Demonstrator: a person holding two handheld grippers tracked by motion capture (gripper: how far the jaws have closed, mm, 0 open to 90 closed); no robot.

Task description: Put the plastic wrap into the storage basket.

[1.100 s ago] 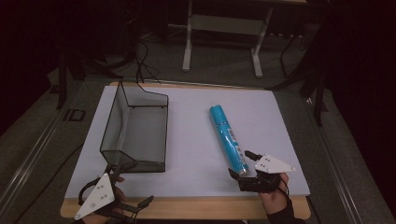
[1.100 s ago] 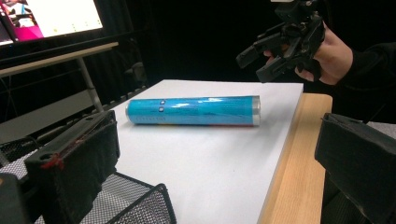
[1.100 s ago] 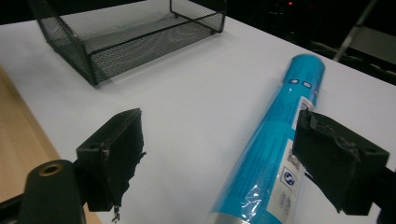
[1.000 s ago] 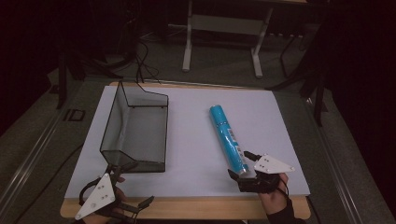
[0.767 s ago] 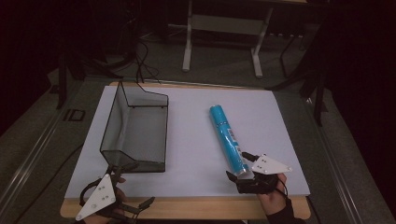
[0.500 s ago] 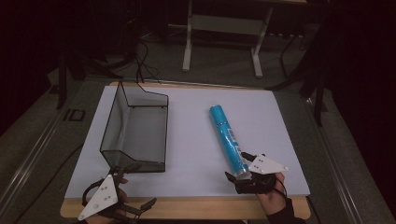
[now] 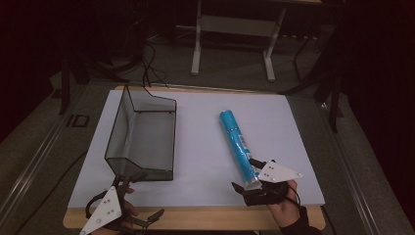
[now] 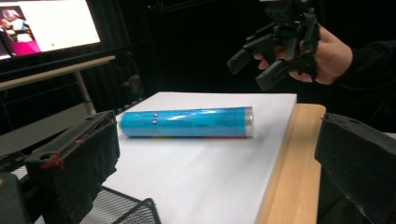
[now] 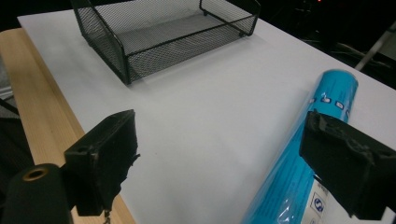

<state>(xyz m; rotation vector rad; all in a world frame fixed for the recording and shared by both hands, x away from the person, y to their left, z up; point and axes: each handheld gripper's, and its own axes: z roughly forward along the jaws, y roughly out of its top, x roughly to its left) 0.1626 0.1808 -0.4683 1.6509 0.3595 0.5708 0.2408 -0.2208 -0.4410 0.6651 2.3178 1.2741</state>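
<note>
1. The blue cylindrical tube (image 7: 238, 143) lies on its side on the white sheet (image 7: 205, 147) that covers most of the table, in the right half, aslant from the far middle toward the near right edge.
2. In the left gripper view the tube (image 8: 187, 122) shows a clear wrap and a pale end cap, and rests flat on the sheet with nothing gripping it.
3. The right gripper (image 7: 252, 176) sits at the tube's near end; its jaws have just been opening and now stand wide apart.
4. In the right gripper view one black jaw stands over the tube's (image 9: 299, 154) flank and the other is well off to the side over bare sheet; the pads do not press on it.
5. In the left gripper view the right gripper (image 8: 261, 60) hangs above the tube's capped end, held in a hand (image 8: 327, 51).
6. The left gripper (image 7: 142, 205) is at the near left edge of the table, jaws wide open with nothing between them.
7. A black wire mesh tray (image 7: 122, 122) stands on the left half of the sheet, well apart from the tube.
8. The wooden table edge (image 7: 195, 218) shows as a strip along the near side.
</note>
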